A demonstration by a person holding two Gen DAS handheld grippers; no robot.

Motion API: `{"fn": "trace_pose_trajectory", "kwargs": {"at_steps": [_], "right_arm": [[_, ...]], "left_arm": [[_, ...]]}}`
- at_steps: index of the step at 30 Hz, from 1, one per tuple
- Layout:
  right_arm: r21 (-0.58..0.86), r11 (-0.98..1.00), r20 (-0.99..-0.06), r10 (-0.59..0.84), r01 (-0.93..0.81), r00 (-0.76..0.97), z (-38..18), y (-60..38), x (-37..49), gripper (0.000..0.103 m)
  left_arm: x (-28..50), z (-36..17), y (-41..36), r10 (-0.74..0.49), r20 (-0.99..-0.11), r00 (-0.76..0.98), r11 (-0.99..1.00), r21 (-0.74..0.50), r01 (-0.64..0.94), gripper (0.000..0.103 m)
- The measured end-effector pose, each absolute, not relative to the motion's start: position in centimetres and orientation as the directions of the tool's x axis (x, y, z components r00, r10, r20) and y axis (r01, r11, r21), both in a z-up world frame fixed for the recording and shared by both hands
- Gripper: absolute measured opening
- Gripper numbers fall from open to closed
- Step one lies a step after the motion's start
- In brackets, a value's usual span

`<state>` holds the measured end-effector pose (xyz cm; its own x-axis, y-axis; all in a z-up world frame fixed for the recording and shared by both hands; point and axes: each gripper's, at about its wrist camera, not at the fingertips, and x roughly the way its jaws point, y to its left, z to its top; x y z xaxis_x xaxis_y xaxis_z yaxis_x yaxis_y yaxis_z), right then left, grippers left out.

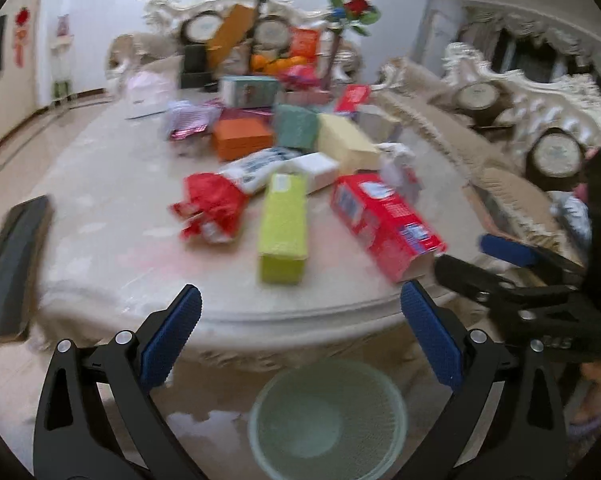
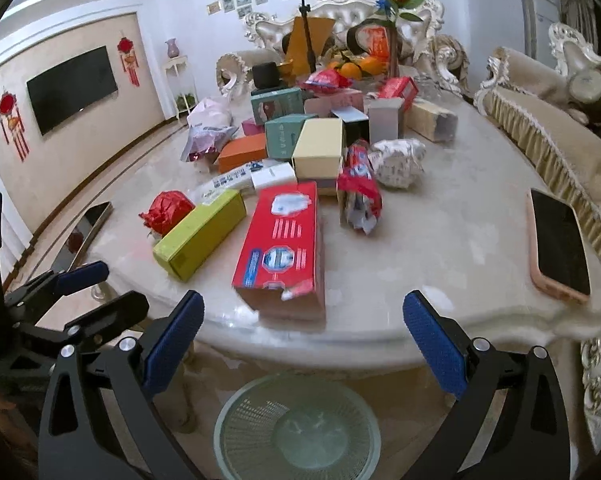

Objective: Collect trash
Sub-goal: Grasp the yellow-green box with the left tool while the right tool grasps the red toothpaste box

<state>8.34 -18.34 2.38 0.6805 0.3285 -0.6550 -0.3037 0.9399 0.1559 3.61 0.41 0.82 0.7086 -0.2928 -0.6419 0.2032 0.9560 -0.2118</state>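
So both grippers are hanging just off the near edge of the marble tabletop (image 2: 440, 240), and neither one's got anything in it. The left gripper (image 1: 300, 338) has its jaws spread wide with nothing between the blue pads, and the right gripper (image 2: 303, 342) is the same deal, jaws wide apart and empty. From the right wrist view you can see the left gripper poking in at about 8 o'clock; in the left wrist view the right one shows at 3 o'clock. The trash is all piled on the tabletop: a red box (image 2: 284, 248) lies closest to the edge, its torn open end facing the grippers, with a lime-green box (image 2: 200, 234) just beside it at its 9 o'clock. A crumpled red wrapper (image 2: 166, 210) sits at the far side of the green box, and a torn red-and-white pack (image 2: 358, 188) is at about 1 o'clock from the red box. Further back there's a yellow box (image 2: 319, 148), an orange box (image 2: 242, 154), a teal box (image 2: 284, 136) and a balled-up white wrapper (image 2: 398, 160). A phone in a pink case (image 2: 558, 244) lies at 3 o'clock near the tabletop edge. Down on the floor, right below the jaws, there's a pale green mesh bin (image 2: 296, 428), looks empty.
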Motion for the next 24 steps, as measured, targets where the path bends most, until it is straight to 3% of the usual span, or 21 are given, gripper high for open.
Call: {"fn": "trace_pose_trajectory", "kwargs": {"at_steps": [5, 11, 20, 24], "right_arm": [[0.216, 0.914, -0.647, 0.398, -0.344, 0.650, 1.7, -19.1, 9.4, 0.096], [0.119, 0.915, -0.695, 0.354, -0.386, 0.626, 0.5, -18.0, 10.4, 0.096], [0.053, 0.901, -0.698, 0.342, -0.432, 0.629, -0.9, -15.9, 11.3, 0.095], [0.041, 0.907, -0.680, 0.332, -0.418, 0.654, -1.0, -15.8, 12.0, 0.086]], "left_arm": [[5.3, -0.2, 1.1, -0.350, -0.634, 0.690, 0.937, -0.238, 0.256, 0.097], [7.3, 0.1, 1.8, -0.475, -0.591, 0.653, 0.880, -0.349, 0.324, 0.097], [10.7, -0.3, -0.5, -0.438, -0.640, 0.631, 0.899, -0.301, 0.318, 0.097], [11.8, -0.8, -1.3, -0.439, -0.659, 0.611, 0.898, -0.307, 0.314, 0.097]]}}
